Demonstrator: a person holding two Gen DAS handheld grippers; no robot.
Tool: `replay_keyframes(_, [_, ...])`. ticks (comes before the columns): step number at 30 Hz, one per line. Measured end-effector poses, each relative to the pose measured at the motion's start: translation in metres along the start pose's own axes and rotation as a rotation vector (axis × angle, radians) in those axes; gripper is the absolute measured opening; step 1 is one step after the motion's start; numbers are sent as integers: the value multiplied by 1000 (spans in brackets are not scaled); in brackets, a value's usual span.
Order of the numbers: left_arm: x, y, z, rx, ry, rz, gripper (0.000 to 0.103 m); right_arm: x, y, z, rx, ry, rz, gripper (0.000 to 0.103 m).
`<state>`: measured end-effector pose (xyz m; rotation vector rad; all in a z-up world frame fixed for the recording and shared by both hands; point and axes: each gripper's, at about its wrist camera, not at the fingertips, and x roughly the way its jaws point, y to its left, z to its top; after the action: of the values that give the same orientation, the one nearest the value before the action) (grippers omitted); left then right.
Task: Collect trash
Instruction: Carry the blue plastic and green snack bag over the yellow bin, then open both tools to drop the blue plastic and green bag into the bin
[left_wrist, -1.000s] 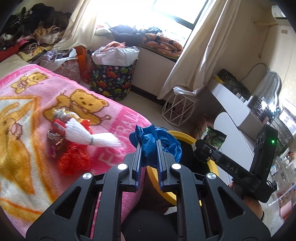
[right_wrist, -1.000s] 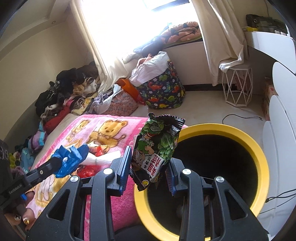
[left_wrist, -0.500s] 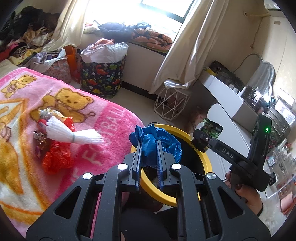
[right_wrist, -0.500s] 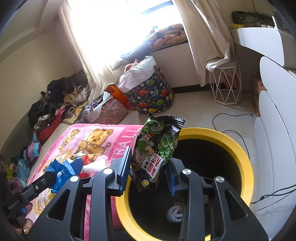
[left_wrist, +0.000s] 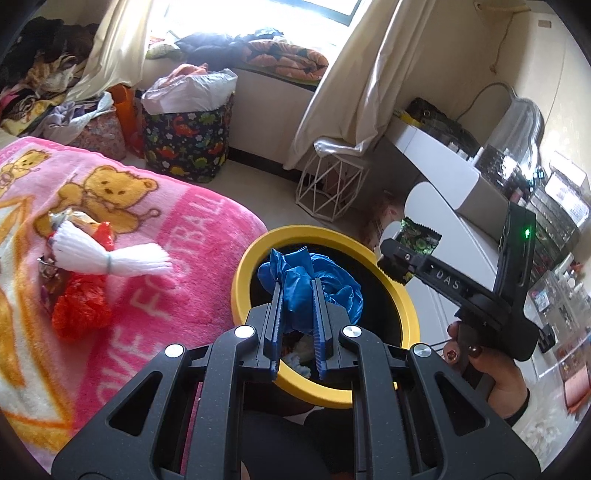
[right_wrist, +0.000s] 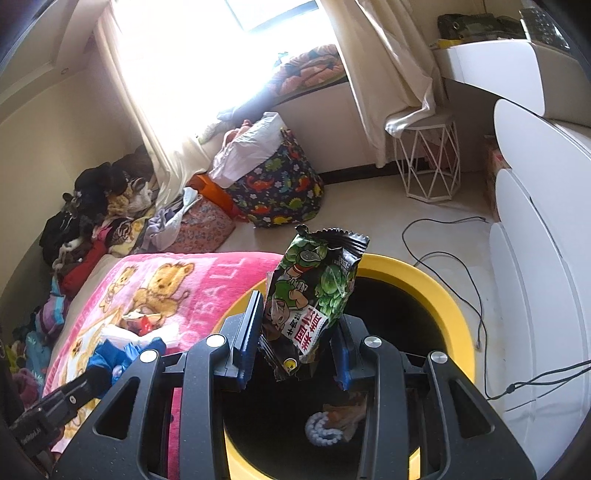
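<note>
Left gripper clamps a blue bag, right gripper pinches a snack packet, both above the yellow bin

The black two-finger left gripper pointed steeply downward, its blue-padded jaws clamped tight on crumpled blue plastic. Off to its right, the matching black right gripper angled down too, jaws pinching a green snack packet, a hand gripping its handle.

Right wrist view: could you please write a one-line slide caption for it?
Right claw shut on a green snack wrapper over the yellow-rimmed bin, beside the pink bear blanket.
</note>
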<state>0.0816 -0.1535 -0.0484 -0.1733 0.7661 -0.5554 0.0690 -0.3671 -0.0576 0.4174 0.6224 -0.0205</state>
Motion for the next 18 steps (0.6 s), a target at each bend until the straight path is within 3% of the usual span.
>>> replay_keyframes(18, [50,-13,-22,37,129,-14,9,20,-23,-9,24,63,-28,35])
